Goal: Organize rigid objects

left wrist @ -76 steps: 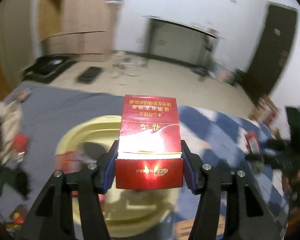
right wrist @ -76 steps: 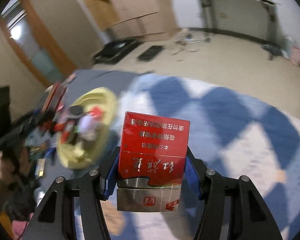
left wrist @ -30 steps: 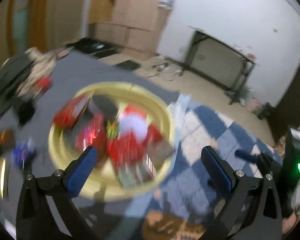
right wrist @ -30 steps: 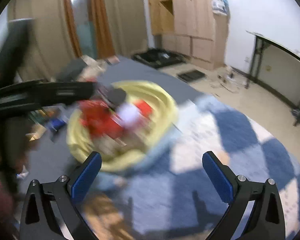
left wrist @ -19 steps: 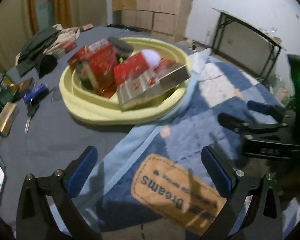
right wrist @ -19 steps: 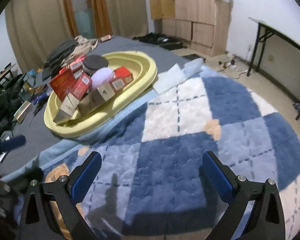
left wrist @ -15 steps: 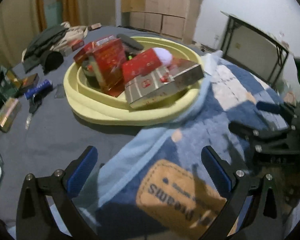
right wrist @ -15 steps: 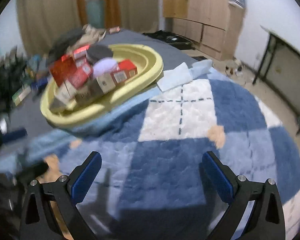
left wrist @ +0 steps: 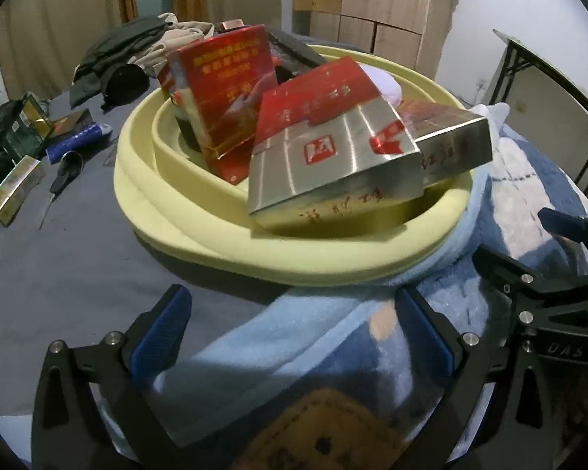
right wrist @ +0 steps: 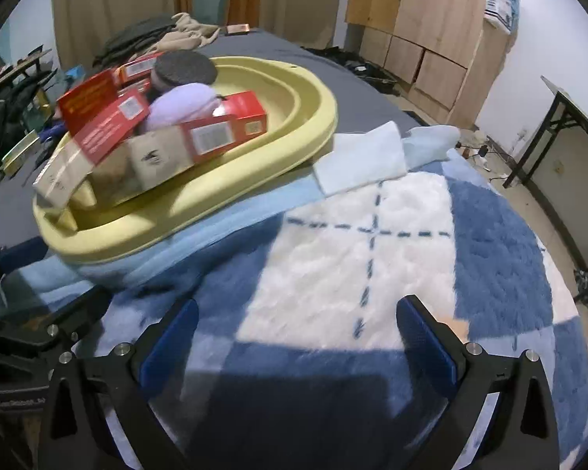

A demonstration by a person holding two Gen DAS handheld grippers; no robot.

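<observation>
While both tongs hang spread and empty, we see the silver-and-red carton (left wrist: 333, 156) tilted in the yellow basin (left wrist: 200, 235) on the bed, dead ahead of our left tongs (left wrist: 290, 337); right tongs (right wrist: 294, 337) sit farther off.

Basin (left wrist: 223, 246): pale yellow.
Upright box (left wrist: 223, 90): red, gold lettering.
Tilted box (left wrist: 333, 149): red upper part, silver lower part with a red square mark.
Round lid (right wrist: 184, 67): dark grey.
Soft object (right wrist: 180, 107): lilac.
Blanket (right wrist: 372, 243): blue and white checks, dashed blue lines, light blue border.
Sheet (left wrist: 58, 266): dark grey.
Gripper pads (left wrist: 158, 335): blue on black frames.
</observation>
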